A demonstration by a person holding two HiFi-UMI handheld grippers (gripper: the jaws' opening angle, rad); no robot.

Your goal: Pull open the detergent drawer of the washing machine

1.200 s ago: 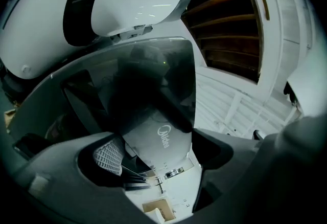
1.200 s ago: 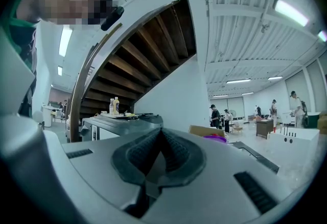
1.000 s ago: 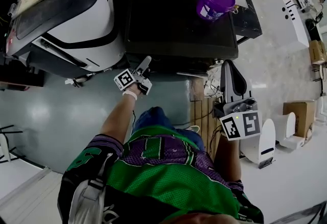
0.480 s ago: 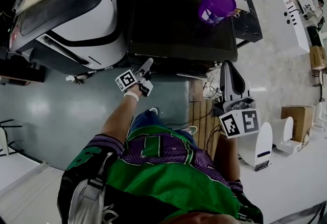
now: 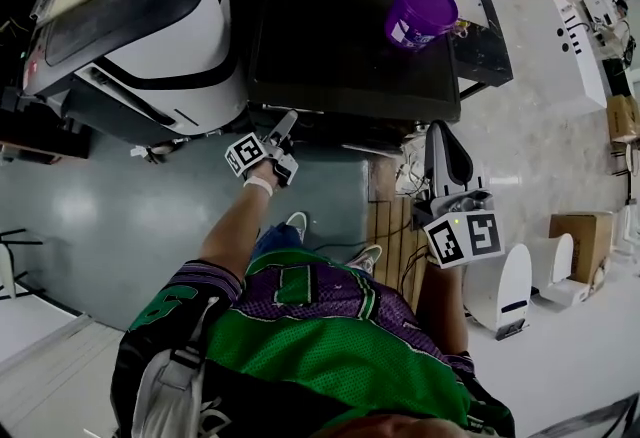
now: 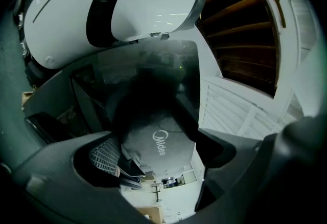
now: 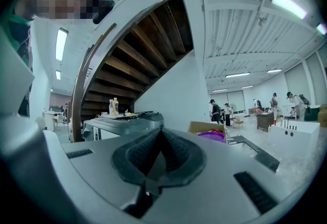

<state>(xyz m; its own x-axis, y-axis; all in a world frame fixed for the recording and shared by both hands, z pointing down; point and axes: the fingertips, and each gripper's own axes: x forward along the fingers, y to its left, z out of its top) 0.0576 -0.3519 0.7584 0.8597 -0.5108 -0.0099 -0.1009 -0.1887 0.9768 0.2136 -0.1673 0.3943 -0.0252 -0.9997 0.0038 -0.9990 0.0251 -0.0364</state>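
Only close-up, Midea logo (image 6: 160, 143), left gripper (image 6: 162, 166) apart

Head view steep down; left gripper view close on washing machine (image 6: 161, 143); right gripper view level, roomward.

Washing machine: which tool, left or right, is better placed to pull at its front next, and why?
Probably left: the left tool is at the washing machine front, jaws apart facing it; the right tool is shut, held aside.
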